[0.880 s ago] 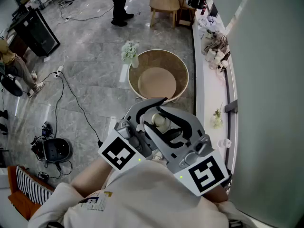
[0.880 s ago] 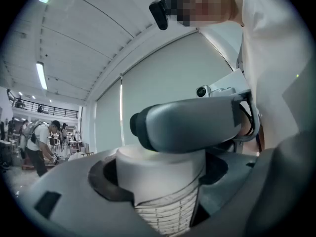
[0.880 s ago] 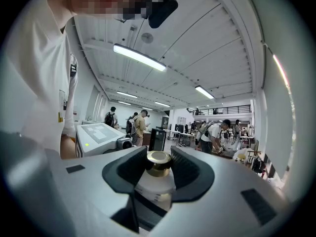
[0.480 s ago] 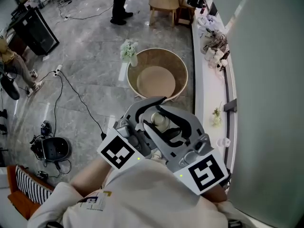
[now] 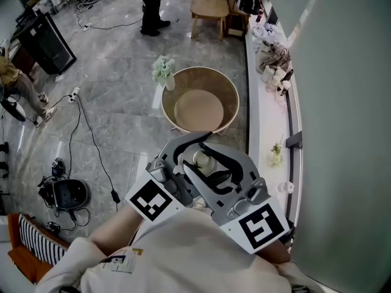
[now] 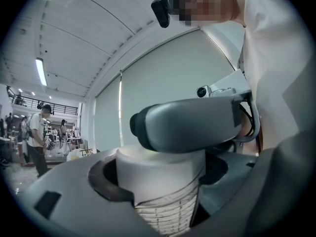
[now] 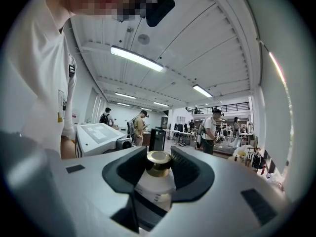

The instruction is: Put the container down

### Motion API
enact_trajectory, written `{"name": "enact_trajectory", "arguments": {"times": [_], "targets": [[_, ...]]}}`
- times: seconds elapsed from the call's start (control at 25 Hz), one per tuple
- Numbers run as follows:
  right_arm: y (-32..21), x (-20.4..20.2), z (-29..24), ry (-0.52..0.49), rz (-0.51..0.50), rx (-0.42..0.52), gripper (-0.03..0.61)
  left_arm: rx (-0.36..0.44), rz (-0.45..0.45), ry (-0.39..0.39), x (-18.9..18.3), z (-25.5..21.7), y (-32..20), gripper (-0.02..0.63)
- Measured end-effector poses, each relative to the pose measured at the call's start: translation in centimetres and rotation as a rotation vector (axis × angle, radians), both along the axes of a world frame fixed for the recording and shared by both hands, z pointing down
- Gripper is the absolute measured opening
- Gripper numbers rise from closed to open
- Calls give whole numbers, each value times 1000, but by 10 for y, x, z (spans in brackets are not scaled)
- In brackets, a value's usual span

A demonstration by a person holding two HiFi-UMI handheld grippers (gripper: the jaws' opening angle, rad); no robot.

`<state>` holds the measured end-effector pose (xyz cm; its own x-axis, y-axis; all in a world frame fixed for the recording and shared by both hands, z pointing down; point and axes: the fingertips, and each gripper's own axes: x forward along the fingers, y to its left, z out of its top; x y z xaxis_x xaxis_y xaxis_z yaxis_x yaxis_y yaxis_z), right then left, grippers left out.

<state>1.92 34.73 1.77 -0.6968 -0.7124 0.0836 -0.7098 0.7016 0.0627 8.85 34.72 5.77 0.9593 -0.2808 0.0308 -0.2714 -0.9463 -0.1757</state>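
Presently left tongs [image 6: 165, 154] clasp the container [image 5: 201, 159] round its body, right tongs [image 7: 159, 172] its gold cap [image 7: 159, 158]; we judge it light, slippery.

1. We see a round wooden tub [image 5: 200, 105] on the grey floor [image 5: 122, 90]; flowers [image 5: 162, 69] stand just beside its rim;
2. a wooden stool [image 5: 209, 3] beyond it; a person [image 5: 149, 8] near the stool;
3. cables [image 5: 82, 124] cross the floor at left; a dark round thing [image 5: 68, 194] lies among them;
4. a white ledge [image 5: 259, 127] at right bears clutter.

Your small white cylindrical container [image 5: 203, 159] with a shiny gold cap [image 7: 159, 160] is up in the air, above the grey floor [image 5: 122, 102]. A printed grid of lines [image 6: 168, 211] wraps its body.
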Motion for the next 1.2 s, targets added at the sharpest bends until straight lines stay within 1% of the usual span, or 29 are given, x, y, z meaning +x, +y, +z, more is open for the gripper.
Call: {"name": "enact_trajectory", "arguments": {"times": [0.2, 0.32, 0.4, 0.52, 0.64, 0.84, 0.96, 1.2], "targets": [[3, 13, 3, -1, -18, 1, 152, 0, -9, -4, 13, 3, 2, 353], [6, 21, 6, 2, -31, 8, 152, -14, -26, 16, 22, 6, 4, 353], [10, 33, 11, 1, -42, 10, 152, -21, -39, 22, 34, 10, 8, 353], [17, 48, 15, -2, -63, 15, 152, 3, -58, 9, 48, 14, 12, 353], [18, 51, 16, -4, -76, 17, 152, 6, -70, 6, 51, 15, 13, 352], [16, 55, 24, -5, -82, -7, 151, -18, -79, 0, 54, 23, 11, 353], [18, 54, 28, -5, -85, -14, 152, -15, -79, -1, 54, 26, 12, 353], [17, 54, 33, 18, -82, 17, 150, -16, -89, 19, 54, 31, 10, 353]]}}
